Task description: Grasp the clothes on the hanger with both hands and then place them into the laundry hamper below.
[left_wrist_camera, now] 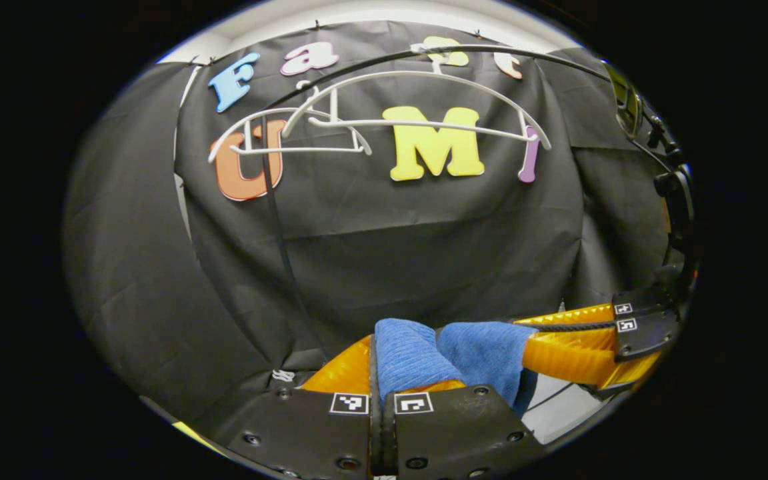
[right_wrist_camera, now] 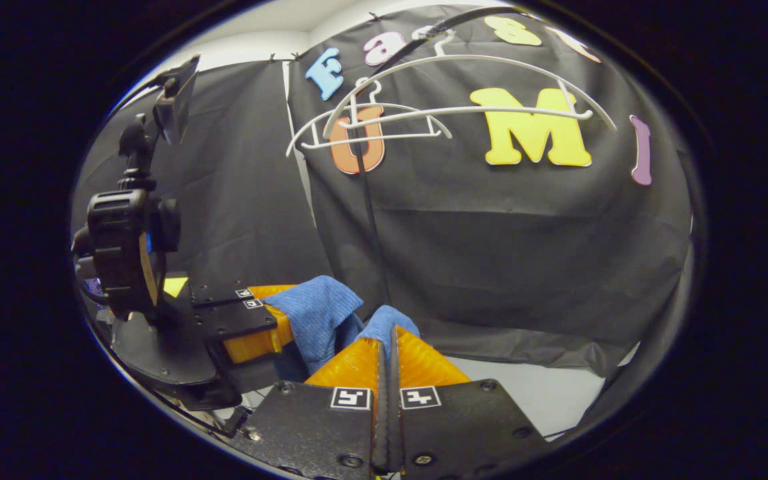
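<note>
Both the left tongs and right tongs pinch the blue cloth, seemingly below the bare white hangers.

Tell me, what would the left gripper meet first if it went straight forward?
Past the blue cloth it holds, the left gripper would probably meet the black wall cloth; depth is unclear.

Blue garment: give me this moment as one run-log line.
blue garment: off hangers, held between both grippers | left gripper: shut on it | right gripper: shut on it | white hangers: bare
</note>
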Motion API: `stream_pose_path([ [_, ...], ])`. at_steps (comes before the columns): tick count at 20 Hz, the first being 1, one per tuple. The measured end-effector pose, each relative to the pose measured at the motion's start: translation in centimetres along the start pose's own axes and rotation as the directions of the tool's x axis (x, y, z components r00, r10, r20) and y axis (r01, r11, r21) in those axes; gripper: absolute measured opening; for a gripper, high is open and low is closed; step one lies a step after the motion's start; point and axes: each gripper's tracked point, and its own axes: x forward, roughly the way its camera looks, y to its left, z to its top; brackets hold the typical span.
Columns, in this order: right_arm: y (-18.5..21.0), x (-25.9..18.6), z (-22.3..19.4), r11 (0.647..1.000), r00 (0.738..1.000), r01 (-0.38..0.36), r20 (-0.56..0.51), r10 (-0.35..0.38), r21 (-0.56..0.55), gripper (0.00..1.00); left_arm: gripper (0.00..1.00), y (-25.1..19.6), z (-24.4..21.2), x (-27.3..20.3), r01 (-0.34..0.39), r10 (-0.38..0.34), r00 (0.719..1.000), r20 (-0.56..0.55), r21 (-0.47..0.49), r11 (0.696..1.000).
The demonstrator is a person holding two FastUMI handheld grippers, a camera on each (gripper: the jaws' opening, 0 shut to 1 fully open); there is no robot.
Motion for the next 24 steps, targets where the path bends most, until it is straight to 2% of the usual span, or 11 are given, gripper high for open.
stream_pose_path([
  [3,-1.0,0.5,-0.1,0.999,0.999,0.035,-0.014,-0.035,-0.016,0.04,0.02,0.8,-0.7,0.5,-0.034,0.034,0.999,-0.021,0.004,0.999],
  [6,-2.1,0.5,-0.1,0.997,0.997,0.080,-0.020,-0.081,-0.017,0.04,0.02,1.0,-1.1,0.7,-0.027,0.027,0.999,-0.035,-0.009,1.000],
  [8,-2.4,0.5,-0.6,0.996,0.995,0.090,-0.039,-0.091,-0.030,0.04,0.46,1.3,-1.0,0.5,-0.033,0.033,0.999,-0.032,0.018,0.999],
  [9,-2.7,0.3,-0.6,0.995,0.994,0.096,-0.043,-0.098,-0.039,0.12,0.69,1.6,-0.8,0.4,-0.044,0.045,0.999,-0.024,0.033,0.998],
  [10,-2.7,0.1,-0.3,0.994,0.995,0.095,-0.035,-0.097,-0.048,0.28,0.91,1.9,-1.2,0.3,-0.049,0.051,0.998,-0.030,0.046,0.998],
  [11,-2.8,-0.4,0.3,0.994,0.995,0.101,-0.021,-0.102,-0.051,0.43,1.00,2.2,-1.8,0.3,-0.056,0.058,0.998,-0.038,0.054,0.997],
  [14,-3.2,-0.8,0.8,0.991,0.993,0.119,-0.016,-0.120,-0.057,0.91,0.95,2.1,-3.3,0.2,-0.042,0.048,0.996,-0.081,0.072,0.996],
  [16,-3.6,-0.9,0.1,0.990,0.990,0.132,-0.036,-0.134,-0.045,0.94,0.96,1.4,-6.0,0.5,0.000,0.015,0.984,-0.178,0.083,0.997],
  [19,-4.1,-1.2,-1.3,0.988,0.987,0.151,-0.060,-0.152,-0.020,0.93,0.98,0.8,-11.3,0.3,0.041,0.003,0.948,-0.318,0.134,0.990],
  [21,-4.4,-1.4,-2.1,0.987,0.984,0.161,-0.074,-0.161,-0.011,0.93,0.98,0.5,-12.2,-0.1,0.052,-0.011,0.940,-0.341,0.109,0.993],
  [24,-4.7,-1.7,-2.3,0.985,0.983,0.170,-0.077,-0.169,0.004,0.93,0.98,1.1,-11.5,-0.6,0.037,-0.014,0.950,-0.311,0.069,0.997],
])
